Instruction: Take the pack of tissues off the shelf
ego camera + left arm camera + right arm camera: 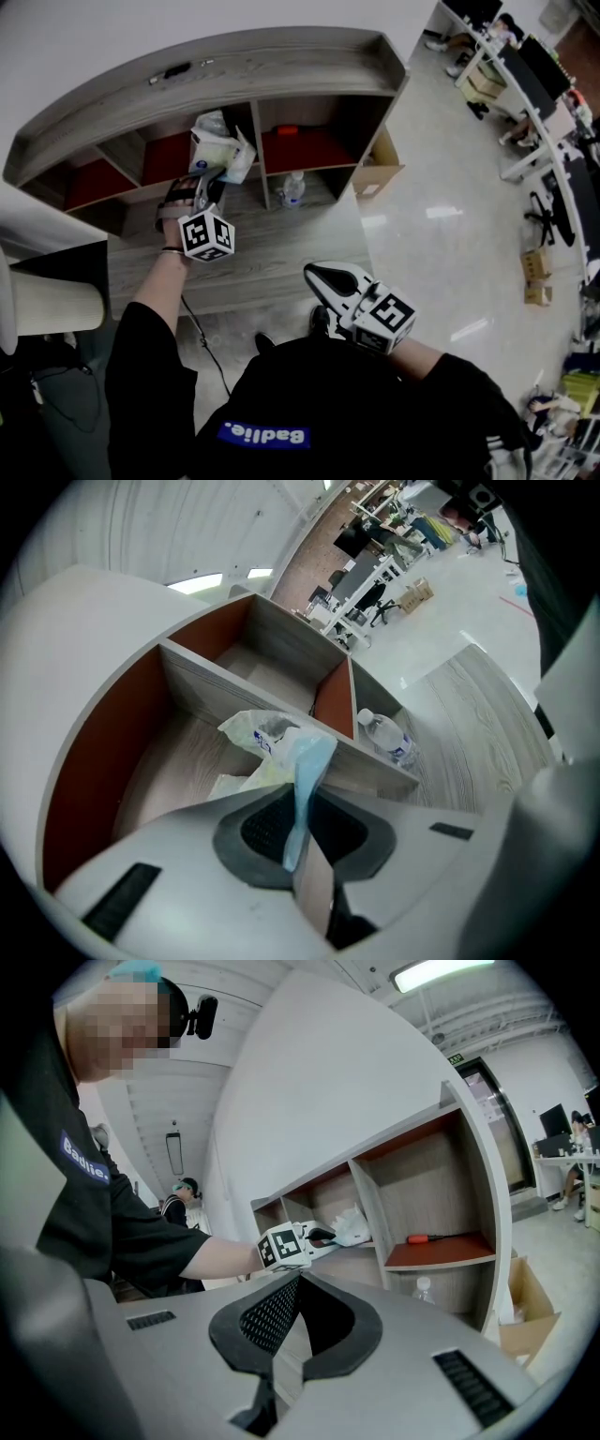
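A clear water bottle (293,189) stands upright, blue label showing. Up and to its left, a red-handled tool (287,130) lies flat on a red panel. Just right of the bottle sits an open cardboard box (378,171) on the glossy floor (441,234). Further right: office desks (525,84) and two small cartons (537,264).

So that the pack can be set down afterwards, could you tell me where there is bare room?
The shelf top is mostly bare. The wooden floor before the shelf is free. The compartment right of the pack of tissues holds only a red-handled tool. The left gripper crowds the pack's own.
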Demonstrator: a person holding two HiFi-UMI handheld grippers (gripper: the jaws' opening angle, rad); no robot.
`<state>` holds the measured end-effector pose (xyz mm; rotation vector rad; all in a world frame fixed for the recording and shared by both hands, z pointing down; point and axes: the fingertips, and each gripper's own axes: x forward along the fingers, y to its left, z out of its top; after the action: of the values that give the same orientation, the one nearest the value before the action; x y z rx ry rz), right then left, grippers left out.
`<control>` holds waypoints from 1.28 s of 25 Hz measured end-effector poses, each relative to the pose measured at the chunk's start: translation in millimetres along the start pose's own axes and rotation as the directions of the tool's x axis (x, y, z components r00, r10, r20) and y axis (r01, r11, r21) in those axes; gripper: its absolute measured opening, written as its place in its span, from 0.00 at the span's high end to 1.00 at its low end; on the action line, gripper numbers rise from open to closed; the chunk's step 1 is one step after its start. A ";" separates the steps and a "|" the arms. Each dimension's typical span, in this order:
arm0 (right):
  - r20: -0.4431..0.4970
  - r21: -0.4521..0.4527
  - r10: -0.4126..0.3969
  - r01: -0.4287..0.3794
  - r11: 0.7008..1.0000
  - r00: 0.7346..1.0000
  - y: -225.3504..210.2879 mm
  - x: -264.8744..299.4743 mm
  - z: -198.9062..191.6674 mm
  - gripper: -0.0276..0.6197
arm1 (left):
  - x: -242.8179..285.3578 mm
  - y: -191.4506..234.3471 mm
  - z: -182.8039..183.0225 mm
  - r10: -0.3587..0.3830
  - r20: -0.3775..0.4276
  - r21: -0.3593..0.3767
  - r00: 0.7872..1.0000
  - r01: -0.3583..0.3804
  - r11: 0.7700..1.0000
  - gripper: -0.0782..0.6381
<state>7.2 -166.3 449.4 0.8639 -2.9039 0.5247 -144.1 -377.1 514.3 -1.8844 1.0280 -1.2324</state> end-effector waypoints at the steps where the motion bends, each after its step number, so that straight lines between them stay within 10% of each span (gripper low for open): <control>1: 0.002 -0.002 0.001 -0.001 1.000 1.000 0.4 -0.1 0.8 0.92 | -3.2 0.5 1.5 0.004 0.005 -0.004 1.000 -0.004 1.000 0.84; 17: 0.012 -0.003 0.015 -0.015 1.000 1.000 13.5 2.2 8.7 0.92 | -72.8 9.7 30.5 0.087 0.099 -0.118 0.991 -0.075 0.990 0.84; 32: 0.038 -0.036 0.054 -0.052 0.998 0.998 29.5 9.7 13.0 0.92 | -150.0 -1.7 58.7 0.140 0.213 -0.419 0.967 -0.039 0.907 0.84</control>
<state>-16.5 -152.6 429.8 0.8037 -2.9686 0.4654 -126.2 -239.5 432.5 -2.2081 1.2996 -0.7458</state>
